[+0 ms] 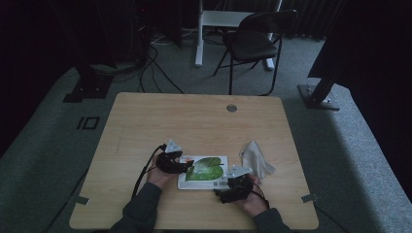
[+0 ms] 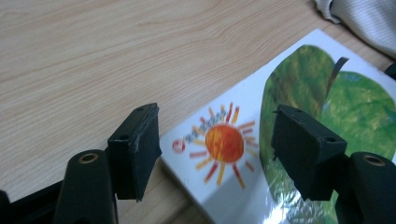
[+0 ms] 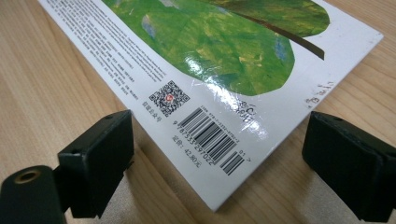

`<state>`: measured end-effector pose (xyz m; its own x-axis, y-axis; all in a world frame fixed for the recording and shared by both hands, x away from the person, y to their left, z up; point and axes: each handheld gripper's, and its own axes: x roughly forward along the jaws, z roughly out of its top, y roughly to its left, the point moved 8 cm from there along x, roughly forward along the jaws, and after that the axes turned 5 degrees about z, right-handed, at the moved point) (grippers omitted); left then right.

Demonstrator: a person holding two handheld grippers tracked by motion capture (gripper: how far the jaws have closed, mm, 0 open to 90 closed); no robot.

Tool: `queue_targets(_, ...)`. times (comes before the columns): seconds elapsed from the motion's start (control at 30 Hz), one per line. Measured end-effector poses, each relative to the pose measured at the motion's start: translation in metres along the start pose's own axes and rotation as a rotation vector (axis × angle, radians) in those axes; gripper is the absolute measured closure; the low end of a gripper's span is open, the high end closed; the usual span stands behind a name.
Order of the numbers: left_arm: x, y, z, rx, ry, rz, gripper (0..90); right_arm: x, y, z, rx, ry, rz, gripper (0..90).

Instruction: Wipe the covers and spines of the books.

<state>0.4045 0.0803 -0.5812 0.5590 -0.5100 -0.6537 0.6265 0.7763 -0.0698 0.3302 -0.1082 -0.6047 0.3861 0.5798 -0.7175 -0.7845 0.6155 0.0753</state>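
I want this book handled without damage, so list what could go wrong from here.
1. The book lies flat on the table; the left gripper stands open over its corner, so closing may only scrape or dent the glossy cover.
2. The right gripper straddles the barcode corner with open jaws; an uneven pull from one side could spin the book.
3. The cloth lies close beside the book and might be pushed along if it slides.

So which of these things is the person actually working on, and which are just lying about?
In use:
- picture book, lying flat
- left gripper, jaws open at one corner
- right gripper, jaws open at another corner

Lying about:
- crumpled cloth beside the book
- folding chair beyond the table
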Motion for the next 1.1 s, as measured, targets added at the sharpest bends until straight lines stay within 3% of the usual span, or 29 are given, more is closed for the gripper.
queue_targets(0.03,0.0,0.0,0.0,0.0,0.0,0.0,33.7,0.0,0.0,0.0,0.0,0.0,0.0,8.6)
queue_targets(0.07,-0.003,-0.009,0.005,-0.016,-0.03,-0.103,44.9,0.0,0.001,0.0,-0.006,-0.001,0.011,8.7)
queue_targets(0.1,-0.003,-0.009,0.005,-0.016,-0.03,-0.103,45.9,0.0,0.002,0.001,-0.003,-0.004,0.02,8.7)
queue_targets(0.13,-0.002,-0.026,0.009,0.037,-0.027,-0.122,45.3,0.002,0.004,0.001,-0.014,-0.001,0.017,8.7)
queue_targets(0.17,-0.002,-0.026,0.009,0.037,-0.027,-0.122,43.3,0.003,0.005,0.002,-0.03,0.001,0.012,8.7)
queue_targets(0.2,0.0,-0.035,0.01,0.093,-0.01,-0.105,41.9,0.004,0.006,0.003,-0.028,0.004,0.012,8.7)
queue_targets(0.3,0.001,-0.038,0.012,0.096,-0.014,-0.102,41.5,0.004,0.006,0.003,-0.028,-0.004,0.017,9.0)
queue_targets(0.5,-0.005,-0.022,0.012,0.052,-0.025,-0.058,39.9,0.004,0.005,0.003,-0.021,-0.01,0.023,9.1)
queue_targets(0.53,-0.007,-0.015,0.01,0.045,-0.027,-0.027,38.1,0.004,0.005,0.003,-0.02,-0.01,0.024,9.1)
queue_targets(0.63,-0.009,-0.007,0.008,0.036,-0.024,0.0,33.2,0.004,0.005,0.003,-0.02,-0.011,0.024,9.1)
queue_targets(0.73,-0.009,0.008,0.0,-0.004,-0.009,0.029,31.2,0.004,0.005,0.003,-0.017,-0.012,0.025,9.1)
queue_targets(0.9,-0.007,0.014,-0.008,-0.02,0.02,0.024,31.0,0.004,0.005,0.003,-0.014,-0.012,0.026,9.1)
queue_targets(1.0,-0.003,0.013,-0.013,-0.028,0.045,-0.002,31.0,0.004,0.005,0.003,-0.015,-0.011,0.026,9.1)
queue_targets(1.1,-0.001,0.011,-0.016,-0.013,0.062,-0.009,30.2,0.003,0.005,0.003,-0.012,-0.009,0.024,9.1)
